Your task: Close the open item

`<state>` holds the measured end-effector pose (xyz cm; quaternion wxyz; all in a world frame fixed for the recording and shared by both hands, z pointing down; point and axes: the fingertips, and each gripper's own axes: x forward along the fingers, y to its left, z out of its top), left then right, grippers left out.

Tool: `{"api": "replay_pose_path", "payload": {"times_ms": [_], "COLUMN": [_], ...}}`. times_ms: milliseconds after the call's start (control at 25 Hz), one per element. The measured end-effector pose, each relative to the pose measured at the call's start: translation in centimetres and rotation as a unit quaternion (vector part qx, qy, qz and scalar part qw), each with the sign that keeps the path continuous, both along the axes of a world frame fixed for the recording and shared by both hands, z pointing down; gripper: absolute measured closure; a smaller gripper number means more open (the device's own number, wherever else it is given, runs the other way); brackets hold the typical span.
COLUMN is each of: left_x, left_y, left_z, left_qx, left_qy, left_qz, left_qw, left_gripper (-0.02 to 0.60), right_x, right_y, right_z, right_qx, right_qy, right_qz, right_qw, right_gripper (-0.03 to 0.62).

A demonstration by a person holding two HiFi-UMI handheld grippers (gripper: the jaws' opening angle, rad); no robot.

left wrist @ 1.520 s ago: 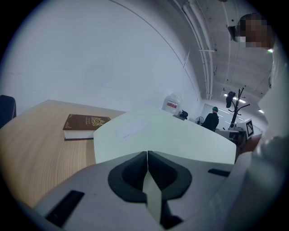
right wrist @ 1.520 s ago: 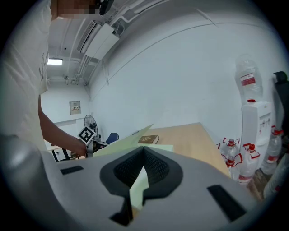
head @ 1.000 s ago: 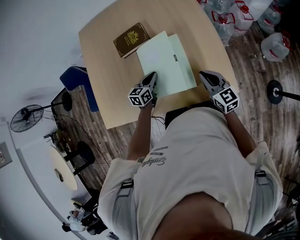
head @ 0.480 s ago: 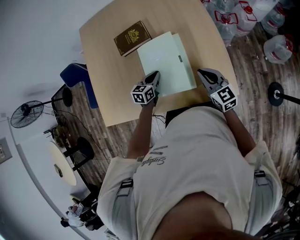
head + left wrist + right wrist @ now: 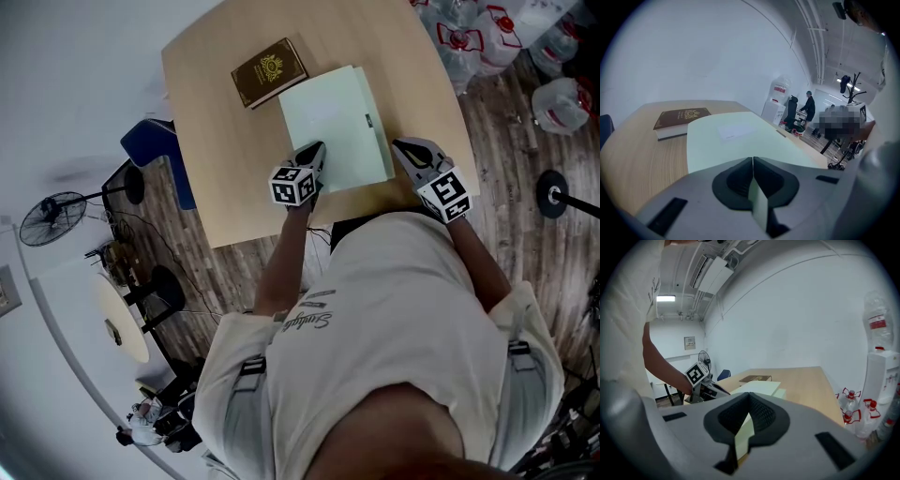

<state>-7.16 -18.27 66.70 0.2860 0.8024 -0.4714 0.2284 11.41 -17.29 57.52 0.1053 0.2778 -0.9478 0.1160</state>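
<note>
A pale green book (image 5: 333, 127) lies flat on the wooden table (image 5: 225, 159), its top cover nearly over the lower part, with a thin strip showing along its right edge. My left gripper (image 5: 317, 155) is shut at the book's near left corner. My right gripper (image 5: 405, 150) is shut just off its near right corner. In the left gripper view the green book (image 5: 740, 136) spreads out right beyond the left gripper (image 5: 753, 161). In the right gripper view the green book (image 5: 761, 387) lies ahead of the right gripper (image 5: 750, 397), and the left gripper (image 5: 719, 390) shows beside it.
A shut brown book (image 5: 269, 71) lies at the table's far left, close to the green one. Water bottles (image 5: 459, 37) stand on the floor at the far right. A blue chair (image 5: 150, 155) and a fan (image 5: 52, 230) are to the left.
The strip of the green book's lower part showing at its right edge has narrowed as the cover came over it. Both grippers stayed at the near corners.
</note>
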Motion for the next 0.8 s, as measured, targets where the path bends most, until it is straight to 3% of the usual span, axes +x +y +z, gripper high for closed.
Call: {"api": "replay_pose_path", "payload": {"times_ms": [280,600,800], "left_x": [0.7,1.8,1.9], "left_y": [0.0,-0.1,0.0], "left_z": [0.2,1.4,1.8], "left_qx": [-0.005,-0.014,-0.027], "left_qy": [-0.013,-0.062,-0.07], "left_qz": [0.012,0.056,0.061], "left_qw": [0.9998,0.9964,0.9953], "left_gripper": [0.566,0.566,0.566], "right_x": [-0.3,0.2,0.8], "right_y": [0.0,0.4,0.6], "right_z": [0.4,1.5,1.4], "right_qx": [-0.01,-0.02,-0.021], "right_qy": [-0.002,0.001,0.003], "right_qz": [-0.006,0.003,0.009], "right_qw": [1.0,1.0,1.0], "right_gripper": [0.599,0.599,0.599]}}
